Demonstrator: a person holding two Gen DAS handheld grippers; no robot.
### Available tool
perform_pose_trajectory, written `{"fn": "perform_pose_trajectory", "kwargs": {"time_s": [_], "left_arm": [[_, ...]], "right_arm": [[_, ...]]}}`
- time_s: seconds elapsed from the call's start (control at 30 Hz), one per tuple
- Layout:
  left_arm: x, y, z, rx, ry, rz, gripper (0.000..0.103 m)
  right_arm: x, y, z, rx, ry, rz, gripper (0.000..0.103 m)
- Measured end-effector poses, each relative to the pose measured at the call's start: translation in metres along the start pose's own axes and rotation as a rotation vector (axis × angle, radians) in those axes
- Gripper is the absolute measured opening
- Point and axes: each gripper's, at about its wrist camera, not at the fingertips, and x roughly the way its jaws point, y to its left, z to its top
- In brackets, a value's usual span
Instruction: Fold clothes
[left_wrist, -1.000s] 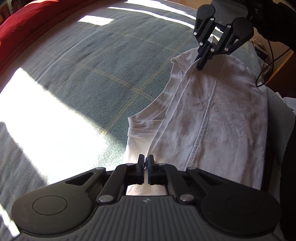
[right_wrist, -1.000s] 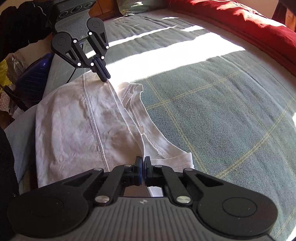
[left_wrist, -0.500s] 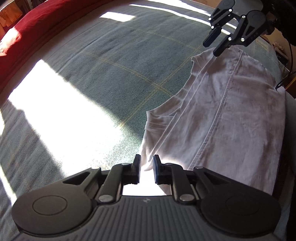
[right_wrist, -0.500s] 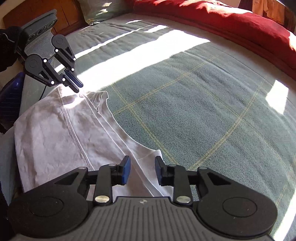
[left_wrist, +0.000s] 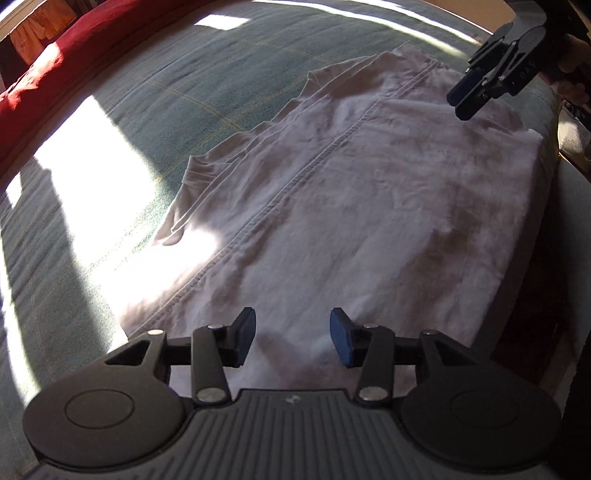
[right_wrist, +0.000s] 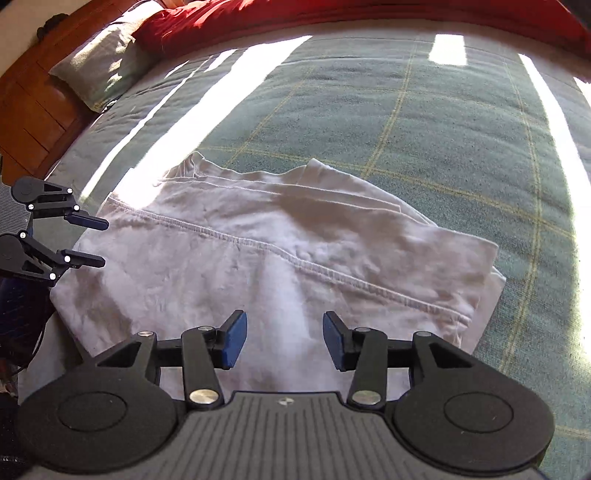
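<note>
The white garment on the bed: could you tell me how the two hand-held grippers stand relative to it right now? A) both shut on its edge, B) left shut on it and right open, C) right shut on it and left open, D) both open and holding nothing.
D: the left hand-held gripper and right hand-held gripper both show spread fingers with nothing between them, while the white garment lies flat on the bed.

one white garment (left_wrist: 369, 206), two tools, one pillow (right_wrist: 99, 66), one red blanket (right_wrist: 332, 11)

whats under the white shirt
The white shirt lies folded on the green plaid blanket; its lower layers peek out along one edge. Anything else beneath is covered.
</note>
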Motion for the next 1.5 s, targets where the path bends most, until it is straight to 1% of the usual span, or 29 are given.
{"fn": "perform_pose_trajectory", "kwargs": {"time_s": [0.07, 0.1, 0.17, 0.3, 0.33, 0.4, 0.47, 0.53, 0.6, 0.67, 0.73, 0.77, 0.83, 0.9, 1.03, 1.1, 1.13, 1.2, 1.23, 1.27, 1.33, 1.4, 1.5], "left_arm": [[0.002, -0.007, -0.017, -0.033, 0.035, 0.019, 0.052], [0.003, -0.010, -0.026, -0.050, 0.053, 0.028, 0.053], [0.005, -0.017, -0.040, -0.080, 0.082, 0.042, 0.053], [-0.004, -0.036, -0.032, -0.084, 0.034, -0.015, 0.053], [-0.007, -0.040, -0.030, -0.085, 0.022, -0.030, 0.054], [-0.011, -0.049, -0.026, -0.087, -0.002, -0.058, 0.058], [-0.016, -0.059, -0.022, -0.089, -0.025, -0.087, 0.064], [-0.020, -0.068, -0.018, -0.091, -0.049, -0.115, 0.065], [-0.025, -0.076, -0.014, -0.097, -0.071, -0.140, 0.065], [-0.026, -0.072, -0.018, -0.127, -0.071, -0.132, 0.065], [-0.028, -0.068, -0.022, -0.158, -0.071, -0.125, 0.065], [-0.029, -0.066, -0.024, -0.174, -0.070, -0.121, 0.065], [-0.030, -0.062, -0.027, -0.205, -0.070, -0.114, 0.065], [-0.032, -0.058, -0.031, -0.236, -0.070, -0.106, 0.065], [-0.035, -0.051, -0.039, -0.297, -0.070, -0.091, 0.068], [-0.036, -0.047, -0.041, -0.328, -0.072, -0.085, 0.068], [-0.034, -0.047, -0.035, -0.343, -0.082, -0.088, 0.068], [-0.027, -0.049, -0.027, -0.393, -0.104, -0.105, 0.068], [-0.022, -0.050, -0.025, -0.423, -0.108, -0.126, 0.069], [-0.016, -0.052, -0.024, -0.452, -0.109, -0.144, 0.070], [-0.003, -0.058, -0.029, -0.499, -0.081, -0.146, 0.070], [0.007, -0.064, -0.039, -0.513, -0.034, -0.109, 0.071], [0.006, -0.065, -0.055, -0.522, -0.014, -0.064, 0.072]], "right_arm": [[-0.006, -0.001, -0.020, -0.011, 0.012, -0.040, 0.051], [-0.011, -0.002, -0.029, -0.019, 0.016, -0.061, 0.051], [-0.022, 0.000, -0.038, -0.010, 0.003, -0.061, 0.051], [-0.048, 0.007, -0.049, 0.023, -0.032, -0.038, 0.051], [-0.052, 0.010, -0.050, 0.038, -0.044, -0.016, 0.054], [-0.050, 0.021, -0.048, 0.087, -0.059, 0.074, 0.055], [-0.040, 0.031, -0.047, 0.145, -0.049, 0.166, 0.055], [-0.030, 0.036, -0.052, 0.202, -0.033, 0.223, 0.055], [-0.021, 0.032, -0.062, 0.273, -0.011, 0.247, 0.056], [-0.015, 0.018, -0.078, 0.369, 0.009, 0.243, 0.057], [-0.014, 0.003, -0.095, 0.442, 0.014, 0.194, 0.057], [-0.016, -0.006, -0.104, 0.480, 0.011, 0.179, 0.057], [-0.023, -0.022, -0.123, 0.560, -0.006, 0.181, 0.057], [-0.036, -0.023, -0.130, 0.560, -0.035, 0.171, 0.057], [-0.054, -0.018, -0.118, 0.542, -0.146, 0.199, 0.062], [-0.052, -0.019, -0.106, 0.552, -0.191, 0.213, 0.063], [-0.049, -0.020, -0.103, 0.567, -0.202, 0.221, 0.063], [-0.036, -0.023, -0.099, 0.610, -0.205, 0.233, 0.063], [-0.030, -0.024, -0.100, 0.628, -0.202, 0.229, 0.063], [-0.024, -0.025, -0.103, 0.642, -0.194, 0.203, 0.063], [-0.019, -0.027, -0.116, 0.656, -0.179, 0.154, 0.063], [-0.025, -0.031, -0.129, 0.665, -0.198, 0.138, 0.062], [-0.045, -0.032, -0.142, 0.661, -0.234, 0.051, 0.063]]}}
